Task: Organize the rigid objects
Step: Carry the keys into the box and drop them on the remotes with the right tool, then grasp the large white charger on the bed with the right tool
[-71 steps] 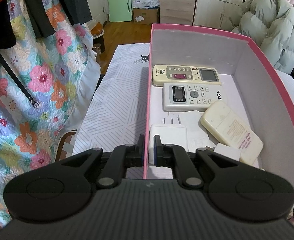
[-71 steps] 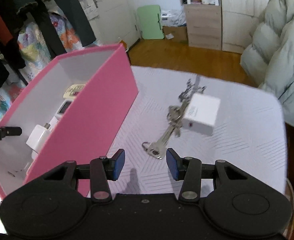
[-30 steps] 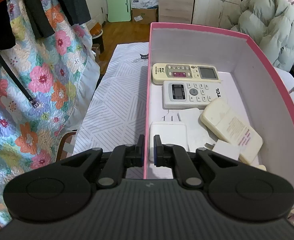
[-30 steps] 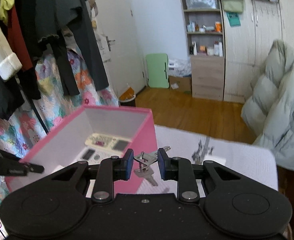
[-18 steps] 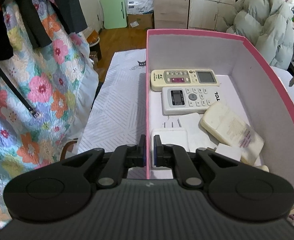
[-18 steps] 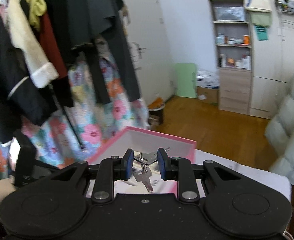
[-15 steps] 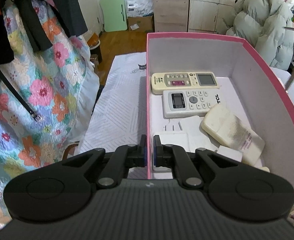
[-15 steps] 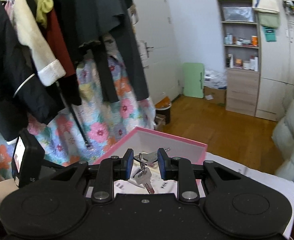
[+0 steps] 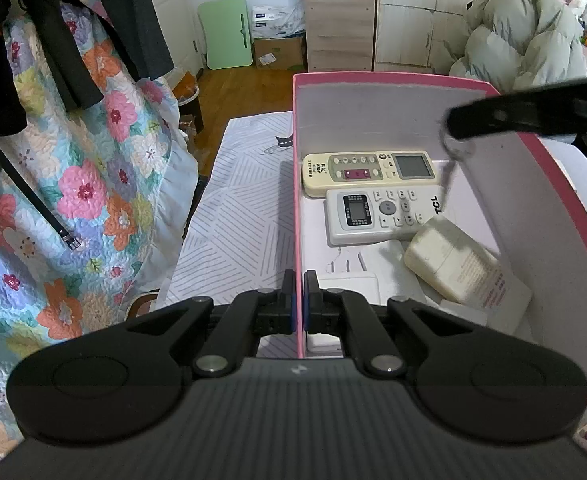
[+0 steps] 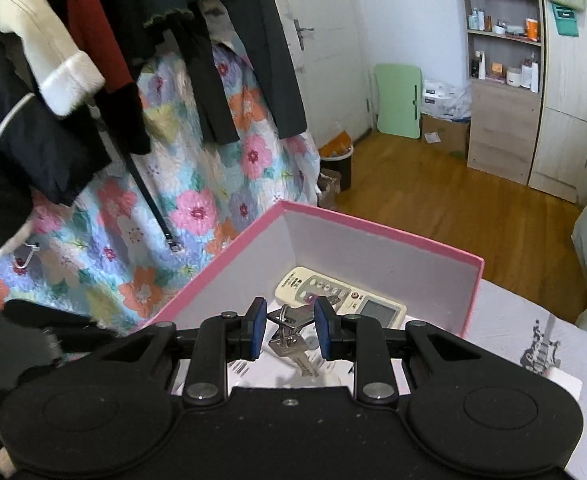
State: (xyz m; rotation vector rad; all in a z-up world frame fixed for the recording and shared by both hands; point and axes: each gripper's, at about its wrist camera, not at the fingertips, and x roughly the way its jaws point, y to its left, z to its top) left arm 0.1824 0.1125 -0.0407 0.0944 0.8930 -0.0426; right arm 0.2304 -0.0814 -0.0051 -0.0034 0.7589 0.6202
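In the left wrist view the left gripper (image 9: 298,306) stays clamped on the tall pink cardboard box's (image 9: 298,208) near wall as the right gripper (image 9: 457,128) newly enters at two o'clock, while in the right wrist view it pinches the bunch of silver metal keys (image 10: 289,330) over the box interior, so release looks imminent.

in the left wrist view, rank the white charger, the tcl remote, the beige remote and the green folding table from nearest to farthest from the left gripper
From the left gripper, clamped on the pink box wall:
1. White charger, just right of the fingertips, inside the box.
2. TCL remote, mid-box.
3. Beige remote, by the far wall.
4. Green folding table, across the room, far left.
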